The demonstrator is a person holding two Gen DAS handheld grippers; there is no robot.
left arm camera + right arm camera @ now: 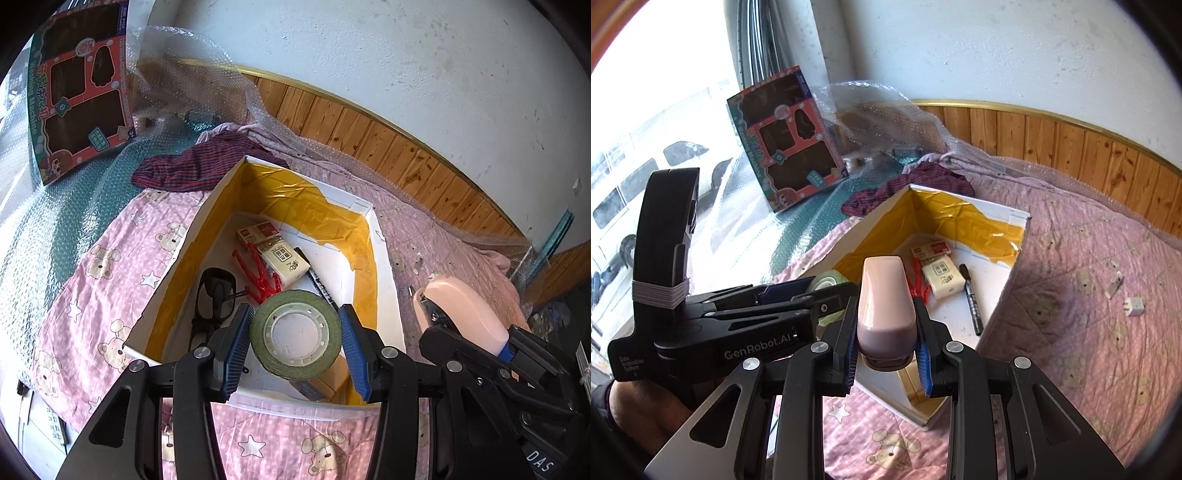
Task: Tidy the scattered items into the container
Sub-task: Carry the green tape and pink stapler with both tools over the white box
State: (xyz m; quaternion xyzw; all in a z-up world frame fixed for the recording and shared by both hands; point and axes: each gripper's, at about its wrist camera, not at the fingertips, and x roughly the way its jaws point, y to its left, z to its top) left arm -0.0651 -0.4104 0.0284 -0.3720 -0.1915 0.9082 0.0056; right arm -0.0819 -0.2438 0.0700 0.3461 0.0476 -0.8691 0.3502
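Note:
A white box (388,280) lined with yellow tape lies on the pink bedspread. Inside it are black glasses (214,299), a red clip (258,275), a cream eraser pack (284,258), a small red-and-white carton (258,232) and a black marker (317,282). My left gripper (295,314) hangs over the box's near end, shut on a green tape roll (295,332). My right gripper (886,306) is shut on a pink stapler (886,295), held just above the near corner of the box (1001,302). The left gripper (798,295) with the tape roll (827,280) sits close to its left.
A toy carton (786,140) leans by the window, with bubble wrap (886,110) and a striped cloth (908,184) behind the box. A white plug (1136,306) and small bits (1113,284) lie on the bedspread to the right. A hand (639,406) holds the left gripper.

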